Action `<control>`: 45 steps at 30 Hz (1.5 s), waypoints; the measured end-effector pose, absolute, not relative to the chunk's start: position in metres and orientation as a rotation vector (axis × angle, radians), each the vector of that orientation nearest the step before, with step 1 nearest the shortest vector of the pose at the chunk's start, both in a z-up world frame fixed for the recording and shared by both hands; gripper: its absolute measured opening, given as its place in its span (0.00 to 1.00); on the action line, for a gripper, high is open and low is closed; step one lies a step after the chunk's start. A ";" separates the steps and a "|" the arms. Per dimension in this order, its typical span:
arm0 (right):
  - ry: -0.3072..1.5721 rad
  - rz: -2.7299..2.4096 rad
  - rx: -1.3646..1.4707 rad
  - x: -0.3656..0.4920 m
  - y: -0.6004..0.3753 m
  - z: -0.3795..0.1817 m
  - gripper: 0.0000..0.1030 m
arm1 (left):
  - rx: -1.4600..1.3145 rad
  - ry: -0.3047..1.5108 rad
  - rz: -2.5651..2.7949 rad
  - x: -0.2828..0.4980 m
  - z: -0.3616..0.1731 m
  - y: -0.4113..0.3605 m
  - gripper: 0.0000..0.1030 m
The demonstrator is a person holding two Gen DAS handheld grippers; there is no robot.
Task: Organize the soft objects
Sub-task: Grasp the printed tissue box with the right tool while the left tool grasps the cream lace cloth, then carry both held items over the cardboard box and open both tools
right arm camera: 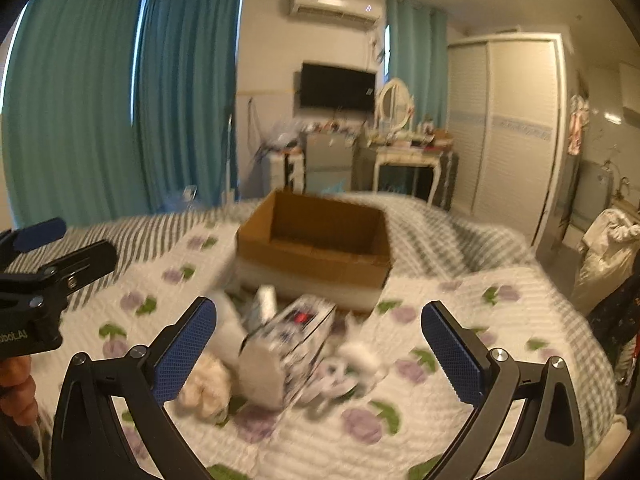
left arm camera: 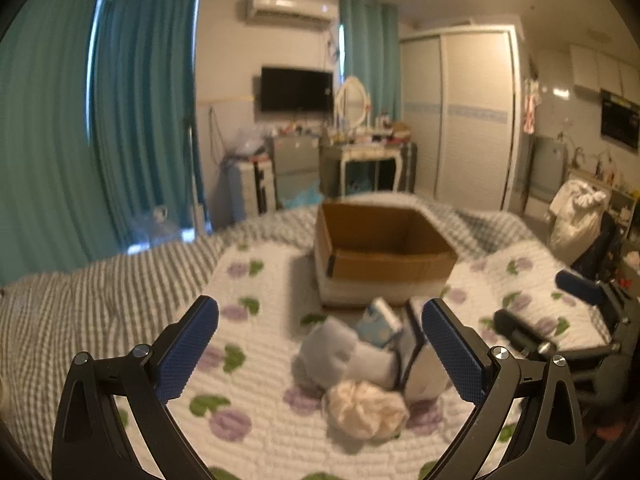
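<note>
An open cardboard box (left arm camera: 380,256) stands on the bed, also in the right wrist view (right arm camera: 316,248). In front of it lies a pile of soft things: a grey plush piece (left arm camera: 328,348), a light blue packet (left arm camera: 380,320), a cream ruffled bundle (left arm camera: 364,404) and a white pouch with dark trim (left arm camera: 420,364). In the right wrist view the pile is blurred: a patterned pouch (right arm camera: 280,352), a cream bundle (right arm camera: 208,384), a small white piece (right arm camera: 360,356). My left gripper (left arm camera: 320,344) is open and empty above the pile. My right gripper (right arm camera: 320,344) is open and empty above it too.
The bed has a white quilt with purple flowers (left arm camera: 256,360) over grey striped bedding (left arm camera: 100,292). The right gripper shows at the right edge of the left wrist view (left arm camera: 560,320). A dressing table (left arm camera: 368,156), wardrobe (left arm camera: 460,116) and teal curtains (left arm camera: 120,120) stand beyond the bed.
</note>
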State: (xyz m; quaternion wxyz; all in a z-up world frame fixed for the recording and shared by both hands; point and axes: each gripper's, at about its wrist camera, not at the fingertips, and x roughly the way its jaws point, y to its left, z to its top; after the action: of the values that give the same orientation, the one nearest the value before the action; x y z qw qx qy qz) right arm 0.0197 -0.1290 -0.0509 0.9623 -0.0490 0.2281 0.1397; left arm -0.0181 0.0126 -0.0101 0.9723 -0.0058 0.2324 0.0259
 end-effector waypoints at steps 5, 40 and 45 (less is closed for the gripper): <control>0.548 0.333 -0.209 0.032 -0.094 -0.093 0.89 | 0.003 0.593 0.102 -0.003 -0.050 0.017 1.00; 0.548 0.444 0.020 0.041 -0.146 -0.082 0.41 | -0.063 0.914 -0.171 0.038 -0.122 -0.022 0.29; 0.478 0.474 0.062 0.033 -0.164 -0.051 0.41 | -0.040 0.833 -0.177 0.022 -0.087 -0.031 0.29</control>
State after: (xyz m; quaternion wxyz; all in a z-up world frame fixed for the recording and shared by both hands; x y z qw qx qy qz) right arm 0.0334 -0.1643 -0.0506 0.9434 0.0303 0.2346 0.2324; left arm 0.0218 -0.0314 -0.0871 0.9106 -0.0192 0.4040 -0.0857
